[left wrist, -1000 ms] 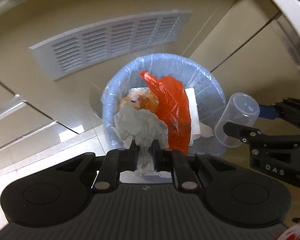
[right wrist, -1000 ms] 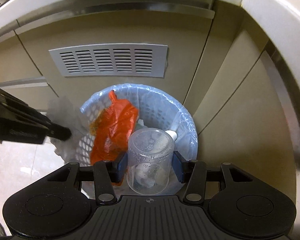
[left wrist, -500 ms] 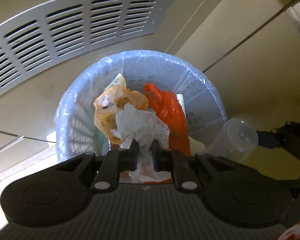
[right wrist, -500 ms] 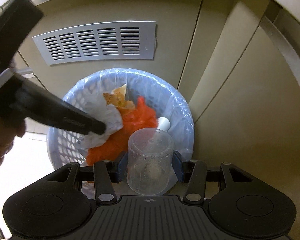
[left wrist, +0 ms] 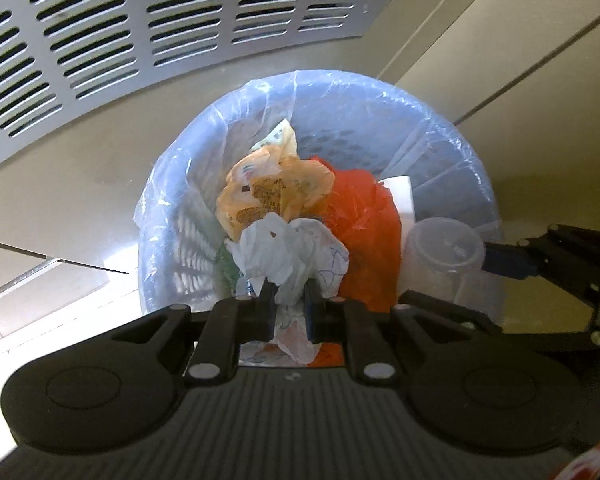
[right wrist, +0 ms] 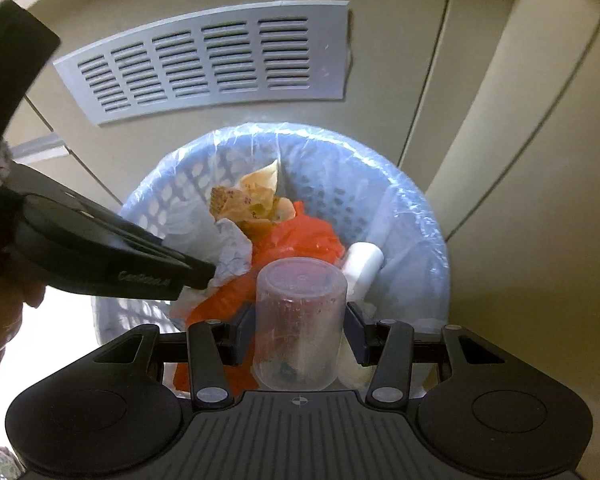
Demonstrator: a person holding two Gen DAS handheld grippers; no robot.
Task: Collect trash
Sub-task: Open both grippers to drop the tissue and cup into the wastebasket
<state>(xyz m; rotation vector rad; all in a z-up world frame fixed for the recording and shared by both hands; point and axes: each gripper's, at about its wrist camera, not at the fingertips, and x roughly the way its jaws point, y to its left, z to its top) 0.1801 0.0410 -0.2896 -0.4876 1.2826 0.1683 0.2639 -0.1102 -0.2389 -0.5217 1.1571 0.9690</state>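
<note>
A blue mesh bin (left wrist: 452,168) (right wrist: 416,216) lined with a clear bag stands on the floor, holding an orange bag (left wrist: 364,216) (right wrist: 300,240), a tan wrapper (left wrist: 272,196) (right wrist: 248,200) and a white roll (right wrist: 362,264). My left gripper (left wrist: 288,292) (right wrist: 208,274) is shut on a crumpled white tissue (left wrist: 288,256) (right wrist: 232,248) just over the bin's mouth. My right gripper (right wrist: 298,320) is shut on a clear plastic cup (right wrist: 300,320) (left wrist: 440,256), held bottom-up over the bin's right side.
A grey vent grille (left wrist: 148,36) (right wrist: 220,64) is set in the beige cabinet panel behind the bin. Beige cabinet doors (right wrist: 520,200) close in on the right. A person's hand (right wrist: 4,312) shows at the left edge, over bright floor.
Both grippers have sunk toward the bin, which now looms larger. The tissue and the cup have come from beside or above the rim to just over the trash inside.
</note>
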